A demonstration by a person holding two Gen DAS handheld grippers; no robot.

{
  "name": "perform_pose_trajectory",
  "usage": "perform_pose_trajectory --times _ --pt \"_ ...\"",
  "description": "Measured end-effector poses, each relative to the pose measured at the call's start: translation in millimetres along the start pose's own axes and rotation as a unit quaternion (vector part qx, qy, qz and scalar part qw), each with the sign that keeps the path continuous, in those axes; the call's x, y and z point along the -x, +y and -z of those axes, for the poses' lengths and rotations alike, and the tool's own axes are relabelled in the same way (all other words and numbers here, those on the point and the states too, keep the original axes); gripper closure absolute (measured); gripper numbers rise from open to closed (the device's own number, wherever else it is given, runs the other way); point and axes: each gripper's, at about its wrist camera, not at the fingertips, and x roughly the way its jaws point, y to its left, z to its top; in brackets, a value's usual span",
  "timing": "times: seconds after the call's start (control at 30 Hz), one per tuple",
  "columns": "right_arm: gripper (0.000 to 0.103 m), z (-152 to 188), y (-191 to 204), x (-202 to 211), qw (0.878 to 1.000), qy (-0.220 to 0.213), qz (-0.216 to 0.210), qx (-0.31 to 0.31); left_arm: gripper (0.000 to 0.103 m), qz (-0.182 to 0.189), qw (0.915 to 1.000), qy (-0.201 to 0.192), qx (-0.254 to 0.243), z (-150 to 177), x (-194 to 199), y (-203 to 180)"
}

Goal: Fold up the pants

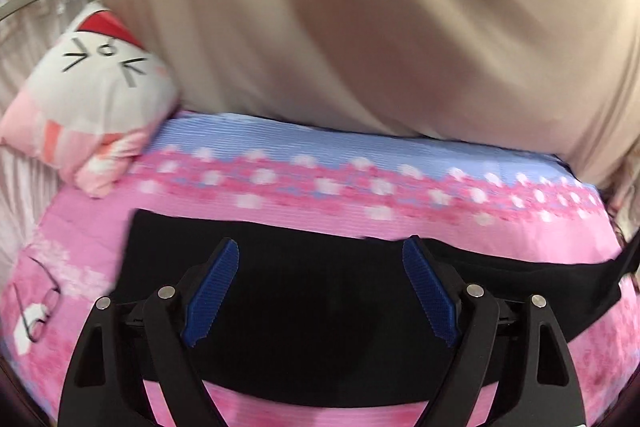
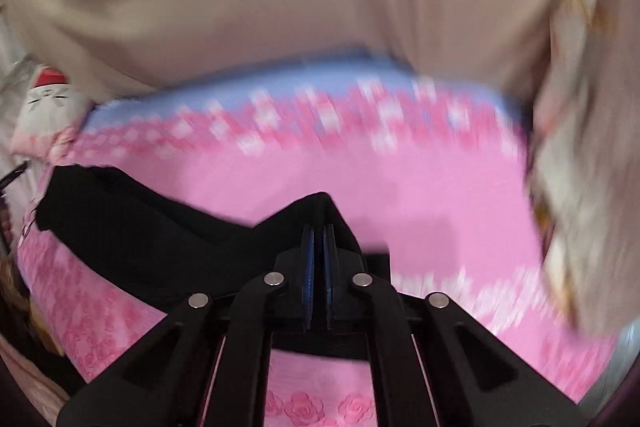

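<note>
Pants [image 2: 132, 239] blurred, edge hidden between fingers [image 2: 307, 259]

Left gripper [image 1: 320, 259] wide open with nothing between its blue pads [image 1: 428, 291], right gripper [image 2: 319, 227] tilted down, squeezed tight on a pinch of black pants [image 2: 140, 239]

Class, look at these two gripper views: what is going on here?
A person with a gripper in each hand is folding black pants on a pink floral bedsheet. The right gripper is shut on a pinch of the pants, which rise into a peak there. The left gripper is open above the pants, holding nothing. A cat pillow lies at the bed's far left corner.
</note>
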Motion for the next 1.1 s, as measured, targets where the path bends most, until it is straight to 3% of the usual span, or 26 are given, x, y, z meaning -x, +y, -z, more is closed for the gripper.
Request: perform_pose_trajectory --times 0.07,0.1,0.17,0.2,0.27,0.33,0.37,0.43,0.5,0.53,0.57,0.63,0.67,0.7,0.77,0.87,0.9,0.93,0.97,1.0,1.07,1.1 --pt "0.099 16 14 10 0.992 0.011 0.056 0.109 0.021 0.005 0.9997 0.004 -0.024 9 -5 -32" --pt "0.097 31 10 2 0.989 0.037 0.071 0.124 0.021 0.006 0.9993 0.005 -0.037 13 -6 -46" --pt "0.092 85 -23 -32 0.978 0.155 0.094 0.1 0.021 0.011 0.9988 0.012 -0.046 24 -12 -67" --pt "0.092 120 -40 -48 0.963 0.218 0.126 0.099 0.021 0.019 0.9983 0.023 -0.05 31 -18 -79" --pt "0.092 155 -60 -54 0.951 0.257 0.16 0.066 0.021 0.031 0.9973 0.042 -0.051 42 -26 -98" --pt "0.089 162 -78 -37 0.96 0.23 0.152 -0.042 0.021 0.032 0.9966 0.053 -0.053 49 -32 -110" --pt "0.089 155 -80 -26 0.968 0.191 0.133 -0.095 0.021 0.04 0.996 0.059 -0.054 52 -35 -116" --pt "0.087 137 -76 -15 0.975 0.133 0.06 -0.169 0.021 0.042 0.9954 0.064 -0.058 57 -37 -129" --pt "0.059 119 -62 -22 0.973 0.117 -0.012 -0.197 0.021 0.049 0.9948 0.062 -0.064 57 -37 -140" --pt "0.032 114 -55 -29 0.974 0.118 -0.025 -0.193 0.021 0.053 0.9945 0.061 -0.066 57 -37 -145" --pt "0.025 107 -46 -41 0.976 0.126 -0.027 -0.178 0.021 0.058 0.9942 0.061 -0.068 56 -37 -150" --pt "0.027 101 -43 -61 0.973 0.153 -0.04 -0.169 0.021 0.06 0.994 0.052 -0.076 53 -33 -158" --pt "0.037 100 -40 -77 0.968 0.179 -0.052 -0.169 0.021 0.06 0.9937 0.048 -0.082 52 -31 -162" --pt "0.049 100 -40 -88 0.966 0.194 -0.061 -0.16 0.021 0.058 0.9931 0.039 -0.094 51 -27 -168" --pt "0.096 91 -20 -97 0.972 0.21 -0.042 -0.1 0.021 0.057 0.9924 0.031 -0.105 49 -22 -174" --pt "0.098 53 17 -63 0.992 0.125 -0.034 -0.01 0.02 0.062 0.9917 0.026 -0.11 47 -16 -178" --pt "0.098 36 32 -43 0.996 0.077 -0.019 0.032 0.019 0.061 0.9918 0.023 -0.11 48 -13 -179" --pt "0.099 31 39 -34 0.996 0.055 0.009 0.065 0.017 0.062 0.9918 0.021 -0.11 48 -11 -179" --pt "0.098 31 35 -38 0.995 0.057 0.022 0.075 0.017 0.06 0.9919 0.02 -0.11 49 -11 -179" --pt "0.098 43 20 -54 0.993 0.089 0.038 0.069 0.017 0.058 0.992 0.019 -0.111 51 -11 -180" --pt "0.078 84 -18 -95 0.979 0.174 0.098 0.037 0.017 0.045 0.9917 0.022 -0.118 55 -13 -180" --pt "0.078 104 -33 -108 0.968 0.221 0.118 0.021 0.017 0.043 0.9915 0.026 -0.12 56 -15 -181"
